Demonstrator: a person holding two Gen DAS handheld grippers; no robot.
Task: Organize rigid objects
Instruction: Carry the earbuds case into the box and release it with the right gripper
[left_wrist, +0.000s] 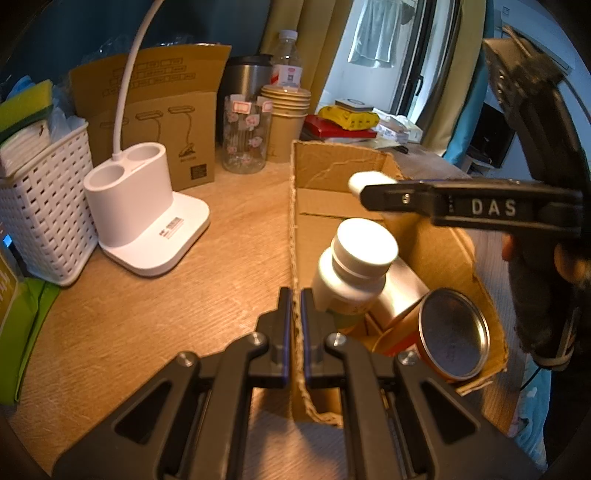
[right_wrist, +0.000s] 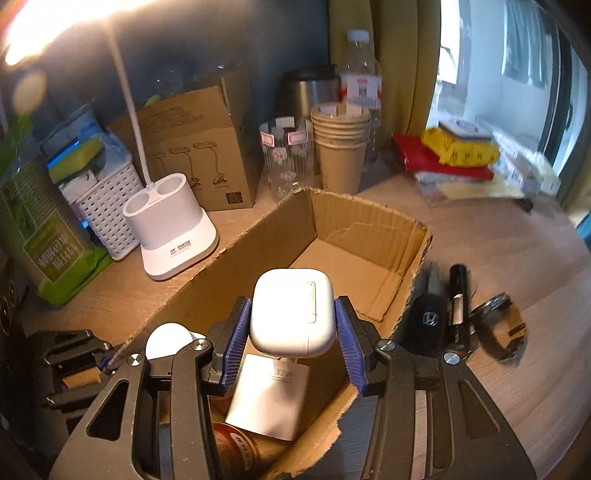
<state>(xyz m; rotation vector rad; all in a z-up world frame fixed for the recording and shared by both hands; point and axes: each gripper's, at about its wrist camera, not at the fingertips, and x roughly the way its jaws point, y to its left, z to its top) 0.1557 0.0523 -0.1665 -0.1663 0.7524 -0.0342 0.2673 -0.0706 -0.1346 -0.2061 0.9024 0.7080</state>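
Currently:
- Right gripper (right_wrist: 293, 334) is clamped on a white earbuds case (right_wrist: 293, 312), one blue pad (right_wrist: 236, 341) on each side. Case is off the floor of the box, hanging over the open cardboard box (right_wrist: 369, 221).
- From the left wrist view the same case (left_wrist: 369, 181) shows as a white end sticking out past the right gripper's (left_wrist: 364, 188) fingers, above the middle of the box (left_wrist: 332, 166).
- Left gripper (left_wrist: 295, 325) is pinched onto the box's left wall (left_wrist: 294, 258); one finger outside, one inside, cardboard edge between them.
- In the box, near end: a white bottle (left_wrist: 354, 269) with a white cap, a silvery flat pack (right_wrist: 267, 395) leaning beside it, and a round tin (left_wrist: 448, 336) lying on its side with its metal end facing the camera. Bottle touches the left wall near the inner finger.
- Far half of the box floor shows bare cardboard.
- On the wooden table (right_wrist: 517, 266), just right of the box: a black car key (right_wrist: 428, 321), a black marker (right_wrist: 458, 302) beside it, and a wristwatch (right_wrist: 498, 325) further right. All three outside the box.
- Left of the box: a white desk lamp base (left_wrist: 147, 221) and a white woven basket (left_wrist: 44, 206).
- Behind the box: a stack of paper cups (right_wrist: 341, 147), a glass jar (right_wrist: 286, 158), and a lamp carton (right_wrist: 192, 147).
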